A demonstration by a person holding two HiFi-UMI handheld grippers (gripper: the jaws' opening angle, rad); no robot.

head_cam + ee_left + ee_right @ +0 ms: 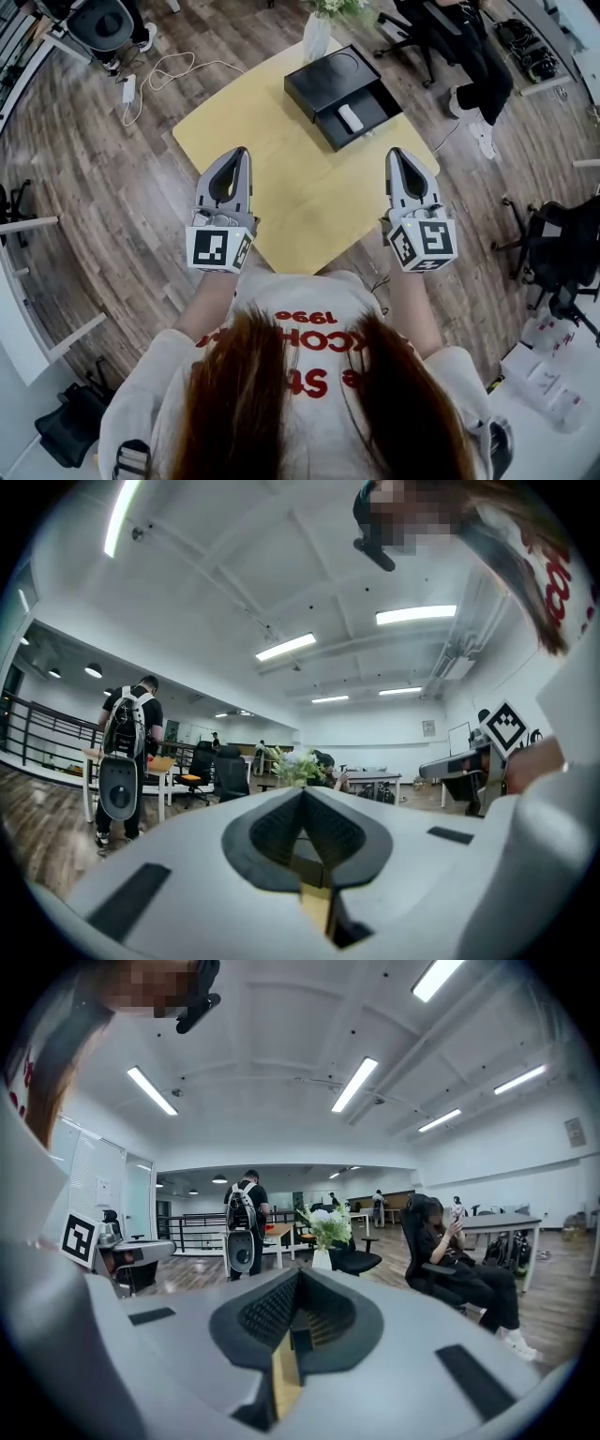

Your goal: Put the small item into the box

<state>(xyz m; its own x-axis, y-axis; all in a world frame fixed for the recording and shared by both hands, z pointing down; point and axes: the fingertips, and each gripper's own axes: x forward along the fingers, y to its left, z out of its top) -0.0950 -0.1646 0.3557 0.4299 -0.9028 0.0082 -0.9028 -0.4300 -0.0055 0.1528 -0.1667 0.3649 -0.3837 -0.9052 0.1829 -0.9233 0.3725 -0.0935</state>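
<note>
A black box (330, 77) stands at the far side of the yellow table (281, 159), and its drawer (361, 120) is pulled out toward me. A small white item (350, 118) lies inside the drawer. My left gripper (238, 155) hovers over the table's near left part, shut with nothing in it. My right gripper (397, 155) hovers at the near right edge, also shut and empty. Both point away from me and level, short of the box. In the left gripper view the jaws (302, 796) meet tip to tip, as they do in the right gripper view (298, 1275).
A white vase of flowers (317, 34) stands just behind the box. A seated person (459, 1260) and office chairs (553, 248) are to the right. A cable with an adapter (129, 89) lies on the wood floor at left. A person with a backpack (129, 728) stands farther off.
</note>
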